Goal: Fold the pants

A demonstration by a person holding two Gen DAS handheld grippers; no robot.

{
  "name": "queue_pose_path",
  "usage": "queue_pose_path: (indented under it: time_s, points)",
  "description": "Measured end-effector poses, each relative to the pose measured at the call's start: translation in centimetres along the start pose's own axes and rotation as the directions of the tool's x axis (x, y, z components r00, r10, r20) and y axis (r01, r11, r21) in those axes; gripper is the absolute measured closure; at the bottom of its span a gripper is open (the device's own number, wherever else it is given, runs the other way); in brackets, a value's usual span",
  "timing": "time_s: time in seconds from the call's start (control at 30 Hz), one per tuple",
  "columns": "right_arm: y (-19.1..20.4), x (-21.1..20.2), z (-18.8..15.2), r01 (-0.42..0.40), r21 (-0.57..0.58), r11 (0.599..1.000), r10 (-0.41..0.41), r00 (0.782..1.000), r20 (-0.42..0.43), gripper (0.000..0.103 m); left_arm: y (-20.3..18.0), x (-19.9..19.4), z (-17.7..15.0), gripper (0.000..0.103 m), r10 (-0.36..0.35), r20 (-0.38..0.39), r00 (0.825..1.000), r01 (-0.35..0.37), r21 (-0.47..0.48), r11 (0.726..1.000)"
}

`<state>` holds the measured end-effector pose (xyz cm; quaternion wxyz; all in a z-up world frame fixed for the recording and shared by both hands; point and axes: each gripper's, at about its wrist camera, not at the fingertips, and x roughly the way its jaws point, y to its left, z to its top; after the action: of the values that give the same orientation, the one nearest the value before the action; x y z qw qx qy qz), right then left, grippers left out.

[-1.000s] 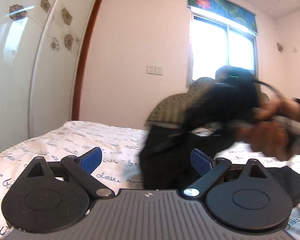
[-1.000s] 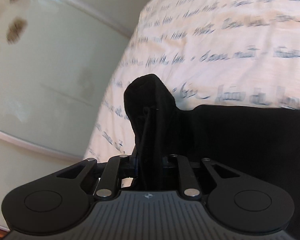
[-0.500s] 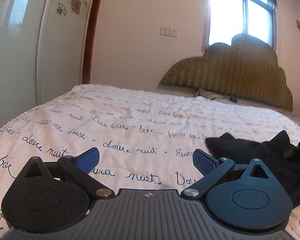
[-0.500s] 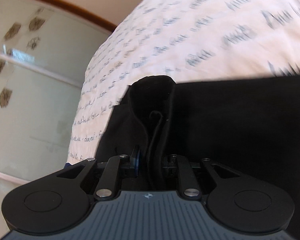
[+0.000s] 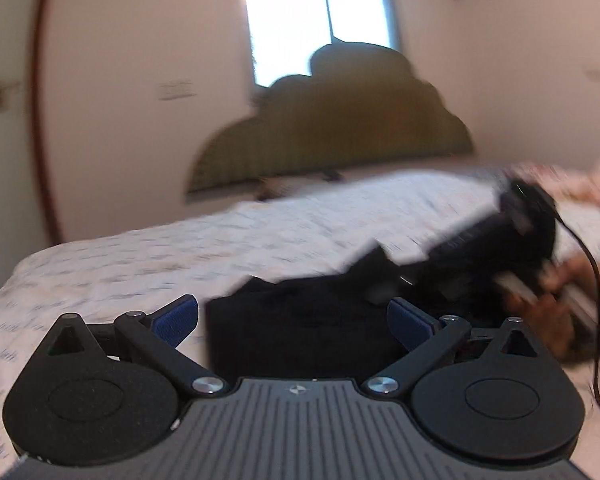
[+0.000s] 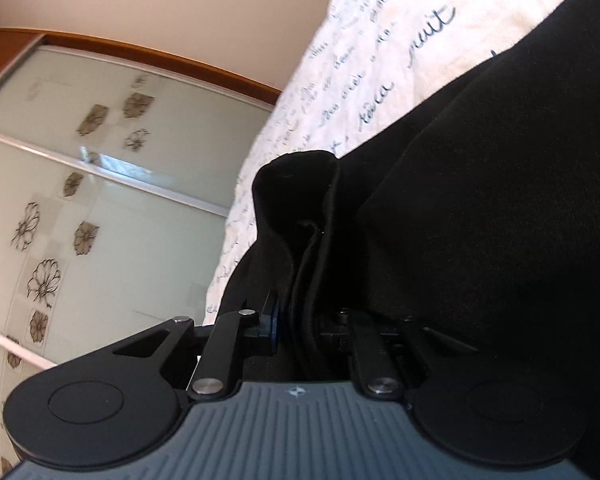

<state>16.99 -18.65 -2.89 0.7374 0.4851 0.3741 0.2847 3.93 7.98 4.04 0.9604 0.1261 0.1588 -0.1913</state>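
Black pants (image 5: 300, 332) lie folded on the white bedspread (image 5: 140, 264), straight ahead of my left gripper (image 5: 292, 316). That gripper is open, its blue pads (image 5: 176, 316) spread wide with the pants' near edge low between them, untouched. My right gripper (image 6: 300, 320) pinches a bunched fold of the pants (image 6: 480, 220), and its jaws are closing tighter on the cloth. The left wrist view shows the right gripper (image 5: 496, 248) blurred at the pants' far right end, held by a person's hand (image 5: 548, 304).
The bedspread (image 6: 372, 76) carries dark handwritten script. An olive scalloped headboard (image 5: 332, 128) stands at the far end under a bright window (image 5: 320, 20). Sliding wardrobe doors (image 6: 112, 208) with flower prints run along the bed's side. A thin cable (image 5: 596, 320) trails from the right gripper.
The right gripper has come down and laid the held cloth onto the bed. My left gripper has swung toward the pants, which now sit between its open fingers.
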Motion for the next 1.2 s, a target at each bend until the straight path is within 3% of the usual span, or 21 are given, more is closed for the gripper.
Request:
queue_pose_path:
  time_s: [0.03, 0.1, 0.13, 0.2, 0.27, 0.37, 0.4, 0.5, 0.53, 0.63, 0.77, 0.97, 1.13, 1.2]
  points:
    - [0.0, 0.0, 0.1, -0.007, -0.001, 1.0, 0.007, 1.0, 0.003, 0.089, -1.0, 1.5, -0.4, 0.001, -0.03, -0.068, 0.997, 0.032, 0.025, 0.999]
    - [0.0, -0.5, 0.2, -0.011, 0.018, 1.0, 0.011, 1.0, 0.002, 0.088, -2.2, 4.5, -1.9, 0.001, -0.075, -0.225, 0.971, 0.082, 0.025, 0.996]
    - [0.1, -0.8, 0.2, -0.005, 0.04, 0.999, 0.005, 1.0, -0.003, 0.086, -2.6, 5.3, -2.4, 0.0, -0.063, -0.259, 0.964, 0.077, 0.044, 0.996]
    - [0.3, -1.6, 0.0, -0.009, 0.078, 0.997, 0.009, 1.0, -0.005, 0.08, -2.2, 5.3, -2.2, 0.001, -0.078, -0.253, 0.964, 0.083, 0.01, 0.997]
    - [0.3, -2.2, -0.3, -0.028, 0.093, 0.995, 0.028, 1.0, 0.01, 0.066, -1.7, 5.4, -2.5, 0.0, -0.096, -0.252, 0.963, 0.095, -0.017, 0.995]
    - [1.0, -2.1, -0.3, -0.045, 0.047, 0.998, 0.045, 0.999, 0.005, 0.045, -1.5, 5.4, -2.5, 0.0, -0.101, -0.25, 0.963, 0.098, -0.025, 0.995]
    - [1.5, -1.9, -0.3, -0.027, 0.027, 0.999, 0.027, 1.0, -0.003, 0.044, -1.6, 5.5, -2.5, 0.0, -0.097, -0.249, 0.963, 0.095, -0.021, 0.995]
    - [3.2, -0.7, -0.2, 0.093, -0.085, 0.992, -0.098, 0.993, -0.06, 0.054, -1.9, 5.2, -2.4, 0.0, -0.082, -0.244, 0.966, 0.083, -0.009, 0.997]
    - [3.5, -0.3, -0.1, 0.137, -0.117, 0.984, -0.146, 0.987, -0.073, 0.075, -1.9, 5.2, -2.4, 0.0, -0.077, -0.24, 0.968, 0.077, -0.007, 0.997]
    - [3.1, -0.9, 0.2, 0.139, -0.109, 0.984, -0.148, 0.986, -0.078, 0.087, -2.1, 5.1, -1.9, 0.0, -0.03, -0.241, 0.97, 0.033, 0.006, 0.999]
    - [4.2, -2.9, 0.6, 0.126, -0.143, 0.982, -0.132, 0.99, -0.038, 0.09, -3.0, 3.8, -1.1, 0.0, 0.022, -0.209, 0.978, -0.026, -0.018, 0.999]
    - [4.4, -6.4, 2.1, 0.161, -0.152, 0.975, -0.16, 0.987, 0.019, 0.09, -3.1, 2.1, 0.1, 0.0, 0.032, -0.177, 0.984, -0.051, -0.102, 0.993]
    - [4.8, -9.1, 3.1, 0.156, -0.135, 0.979, -0.147, 0.986, 0.074, 0.09, -4.0, 2.5, -0.6, 0.0, 0.131, -0.274, 0.953, -0.153, -0.06, 0.986]
    - [5.4, -9.6, 3.4, 0.156, -0.147, 0.977, -0.144, 0.986, 0.085, 0.09, -3.3, 2.5, -0.8, 0.002, 0.143, -0.293, 0.945, -0.182, -0.107, 0.978]
